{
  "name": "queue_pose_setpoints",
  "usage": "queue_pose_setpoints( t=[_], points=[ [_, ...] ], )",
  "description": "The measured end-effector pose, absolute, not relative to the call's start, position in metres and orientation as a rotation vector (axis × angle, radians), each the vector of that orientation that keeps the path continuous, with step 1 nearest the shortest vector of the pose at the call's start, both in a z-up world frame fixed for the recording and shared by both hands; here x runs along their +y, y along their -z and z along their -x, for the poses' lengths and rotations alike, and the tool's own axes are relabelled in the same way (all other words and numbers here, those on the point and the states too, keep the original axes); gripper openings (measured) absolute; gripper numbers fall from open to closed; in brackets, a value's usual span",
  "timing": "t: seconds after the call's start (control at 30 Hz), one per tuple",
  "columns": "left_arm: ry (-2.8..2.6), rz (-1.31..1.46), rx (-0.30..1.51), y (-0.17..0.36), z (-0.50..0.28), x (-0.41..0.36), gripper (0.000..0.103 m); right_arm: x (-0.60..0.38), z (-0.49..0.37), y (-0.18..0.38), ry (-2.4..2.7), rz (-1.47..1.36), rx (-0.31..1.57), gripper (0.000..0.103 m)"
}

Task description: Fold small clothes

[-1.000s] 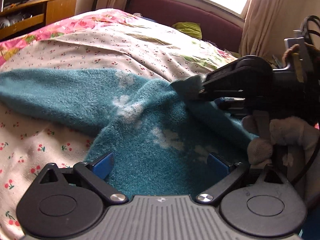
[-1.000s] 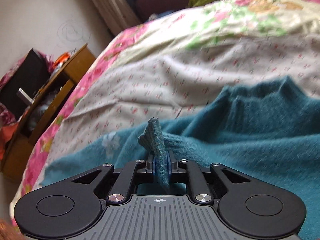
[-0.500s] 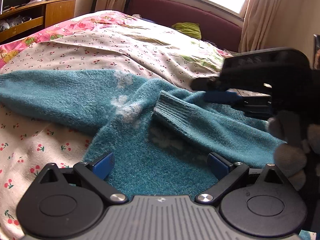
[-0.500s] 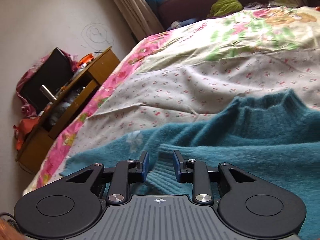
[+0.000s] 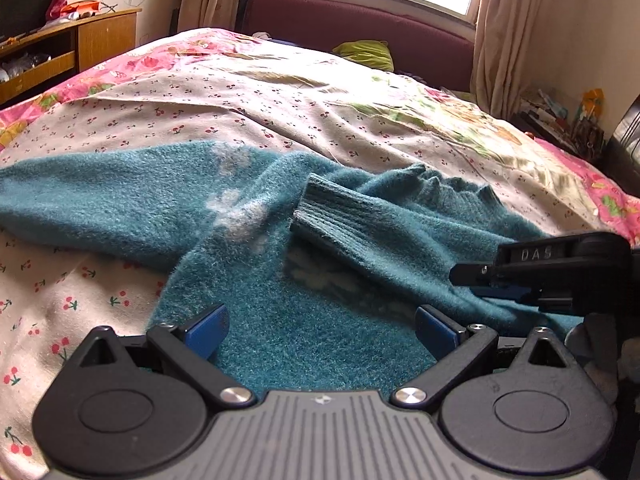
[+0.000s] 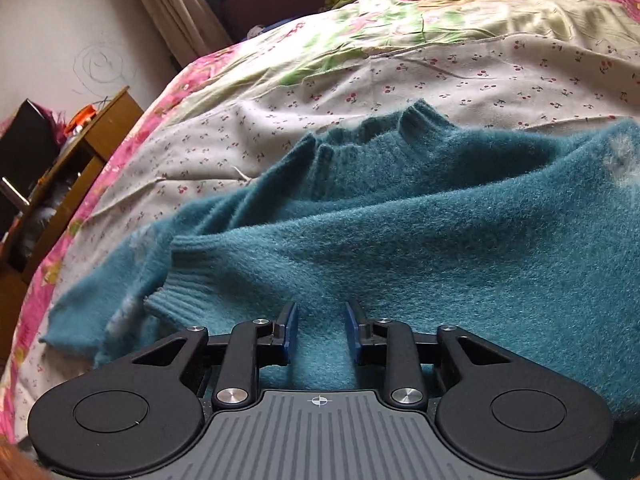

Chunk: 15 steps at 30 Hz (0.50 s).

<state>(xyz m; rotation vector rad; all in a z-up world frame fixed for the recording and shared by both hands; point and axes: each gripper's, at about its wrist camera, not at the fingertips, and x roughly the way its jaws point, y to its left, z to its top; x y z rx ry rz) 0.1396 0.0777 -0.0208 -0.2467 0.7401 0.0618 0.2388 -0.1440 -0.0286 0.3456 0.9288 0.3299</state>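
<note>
A fuzzy teal sweater (image 5: 280, 320) with pale flower patches lies flat on the bed. Its one sleeve is folded across the body, and the ribbed cuff (image 5: 320, 216) rests near the chest. The other sleeve stretches out to the left. My left gripper (image 5: 320, 324) hovers open and wide over the sweater's lower body, holding nothing. My right gripper (image 5: 468, 282) shows at the right edge, beside the folded sleeve. In the right wrist view my right gripper (image 6: 318, 328) is open low over the sweater (image 6: 440, 240), right of the cuff (image 6: 180, 284), with nothing gripped. The collar (image 6: 380, 132) lies beyond.
The bed sheet (image 5: 280, 112) has a cherry print with a pink floral border. A wooden cabinet (image 5: 60, 60) stands at the left. A dark red sofa (image 5: 360, 28) with a green cushion sits under the window behind the bed. Clutter fills the right corner.
My right gripper opened and let go of the cuff. The sleeve now lies folded over the sweater's body. The right gripper drew back to the right and lower. The left gripper stayed put.
</note>
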Motion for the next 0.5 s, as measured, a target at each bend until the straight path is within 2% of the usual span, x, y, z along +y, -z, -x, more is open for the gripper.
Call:
queue_pose_setpoints(
  t=[0.17,0.33,0.43,0.5],
  points=[
    [-0.069,0.247,0.738,0.022,-0.14,0.078,0.103,-0.143,-0.226,0.01,-0.348,-0.341,0.874,0.028],
    [-0.062,0.252,0.729,0.02,-0.139,0.078,0.103,-0.184,-0.21,-0.009,-0.221,-0.324,0.777,0.028],
    [-0.06,0.252,0.725,0.02,-0.139,0.078,0.103,-0.221,-0.205,-0.001,-0.028,-0.335,0.756,0.028],
    [-0.059,0.245,0.732,0.021,-0.14,0.077,0.103,-0.238,-0.209,0.018,0.066,-0.331,0.821,0.025]
  ],
)
